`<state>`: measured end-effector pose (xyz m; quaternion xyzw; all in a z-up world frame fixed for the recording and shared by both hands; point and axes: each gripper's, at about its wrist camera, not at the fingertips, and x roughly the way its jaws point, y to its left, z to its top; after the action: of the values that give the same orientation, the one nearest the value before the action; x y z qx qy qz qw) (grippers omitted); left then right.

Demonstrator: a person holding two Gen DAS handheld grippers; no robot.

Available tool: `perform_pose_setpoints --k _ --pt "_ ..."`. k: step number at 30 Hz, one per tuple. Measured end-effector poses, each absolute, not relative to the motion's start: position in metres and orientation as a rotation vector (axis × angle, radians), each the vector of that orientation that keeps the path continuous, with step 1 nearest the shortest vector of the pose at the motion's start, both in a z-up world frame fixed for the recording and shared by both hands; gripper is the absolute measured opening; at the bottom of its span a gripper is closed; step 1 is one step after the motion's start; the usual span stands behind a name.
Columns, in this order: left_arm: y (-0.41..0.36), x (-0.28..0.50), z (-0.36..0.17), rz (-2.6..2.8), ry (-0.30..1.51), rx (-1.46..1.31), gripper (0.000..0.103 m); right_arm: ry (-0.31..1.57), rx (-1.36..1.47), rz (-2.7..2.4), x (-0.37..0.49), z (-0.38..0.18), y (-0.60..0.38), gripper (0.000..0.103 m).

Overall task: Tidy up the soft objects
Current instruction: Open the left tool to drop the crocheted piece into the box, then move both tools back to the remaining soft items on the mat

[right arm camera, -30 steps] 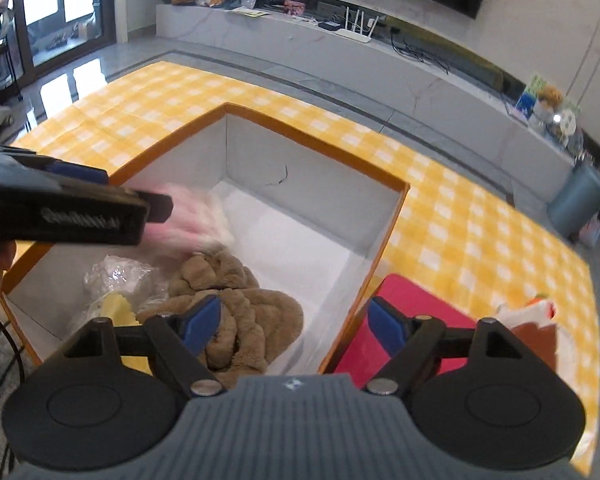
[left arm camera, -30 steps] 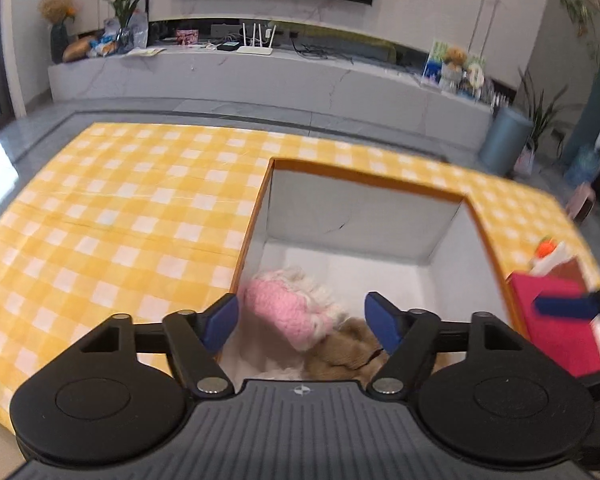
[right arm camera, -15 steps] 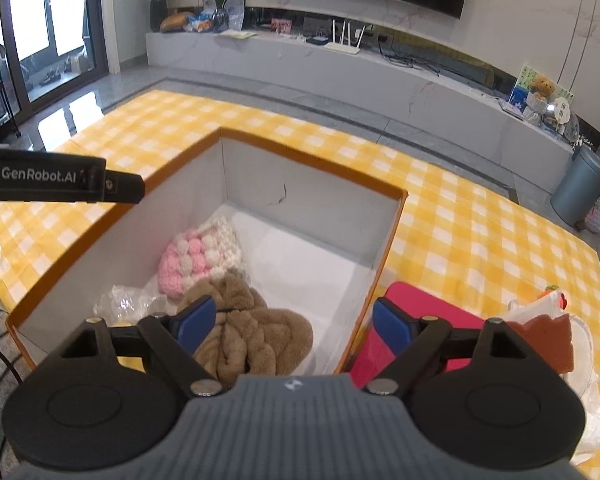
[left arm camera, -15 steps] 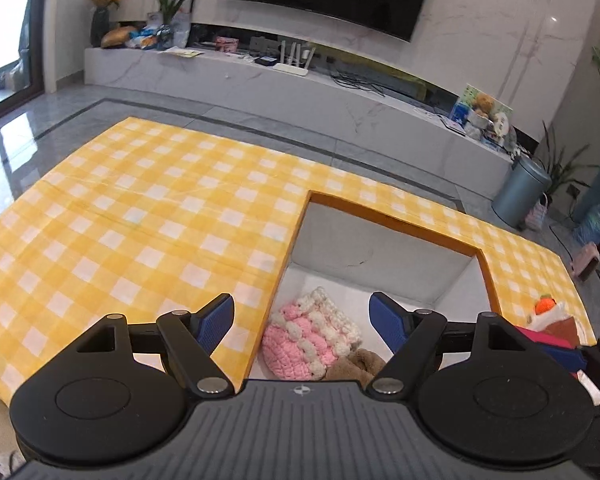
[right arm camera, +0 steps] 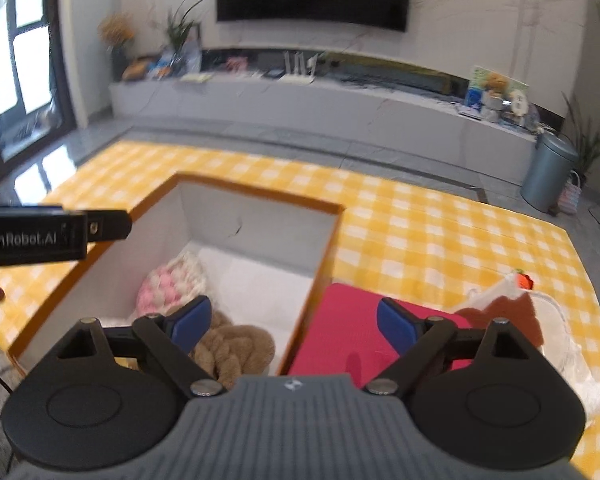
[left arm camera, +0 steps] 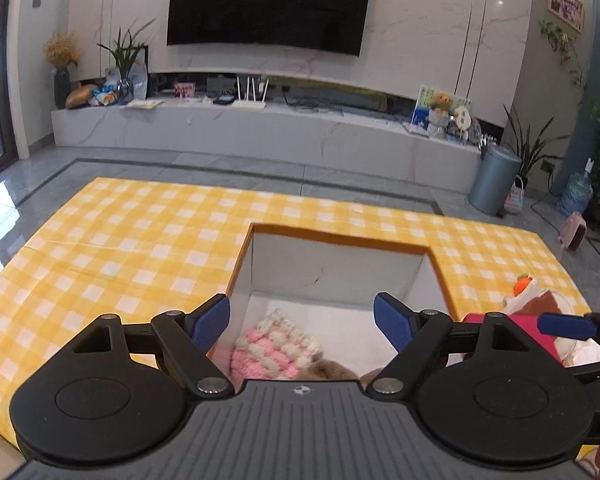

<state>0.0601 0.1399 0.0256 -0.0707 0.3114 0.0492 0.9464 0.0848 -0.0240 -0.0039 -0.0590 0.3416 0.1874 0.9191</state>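
Inside the white-walled box [right arm camera: 260,216] with the orange rim, sunk among the yellow checked cloth [left arm camera: 120,248] of the desk, lie 2 soft things: a pink and white knitted piece [right arm camera: 172,280] toward the left wall and a brown plush piece [right arm camera: 232,348] in front of it, touching it. They look dropped in loosely, which suits a bin meant to gather soft goods. The knitted piece's long axis seems to run from the near left toward the far wall; the plush is a crumpled heap with no clear direction.

The left gripper [left arm camera: 302,322] hangs above the box's near edge, fingers wide and holding nothing. The right gripper [right arm camera: 294,320] straddles the box's right rim, fingers also wide and empty. Just right of the box a red flat item [right arm camera: 348,320] lies on the cloth, its long side parallel to the rim, likely the next pick. Beyond it sits a brown and white bundle [right arm camera: 512,308] in clear wrapping.
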Motion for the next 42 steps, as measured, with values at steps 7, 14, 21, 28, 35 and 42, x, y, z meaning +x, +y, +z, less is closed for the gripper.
perform_pose_setpoints --k 7,14,21,28,35,42 --pt "0.119 0.046 0.035 0.041 0.532 -0.112 0.103 0.689 -0.037 0.323 0.074 -0.006 -0.063 0.089" --pt "0.094 0.03 0.048 0.064 0.446 -0.102 0.103 0.68 0.006 0.164 0.076 -0.008 -0.114 0.089" --pt "0.061 0.027 0.05 0.116 0.4 0.052 0.103 0.65 0.11 0.071 0.07 -0.002 -0.175 0.09" --pt "0.028 0.046 0.048 -0.058 0.497 0.064 0.103 0.613 0.224 -0.013 0.059 -0.003 -0.235 0.092" --pt "-0.016 0.056 0.048 -0.164 0.537 0.061 0.103 0.63 0.31 -0.139 0.053 -0.022 -0.292 0.093" --pt "-0.068 0.067 0.036 -0.229 0.539 0.127 0.103 0.674 0.44 -0.17 0.056 -0.05 -0.327 0.093"
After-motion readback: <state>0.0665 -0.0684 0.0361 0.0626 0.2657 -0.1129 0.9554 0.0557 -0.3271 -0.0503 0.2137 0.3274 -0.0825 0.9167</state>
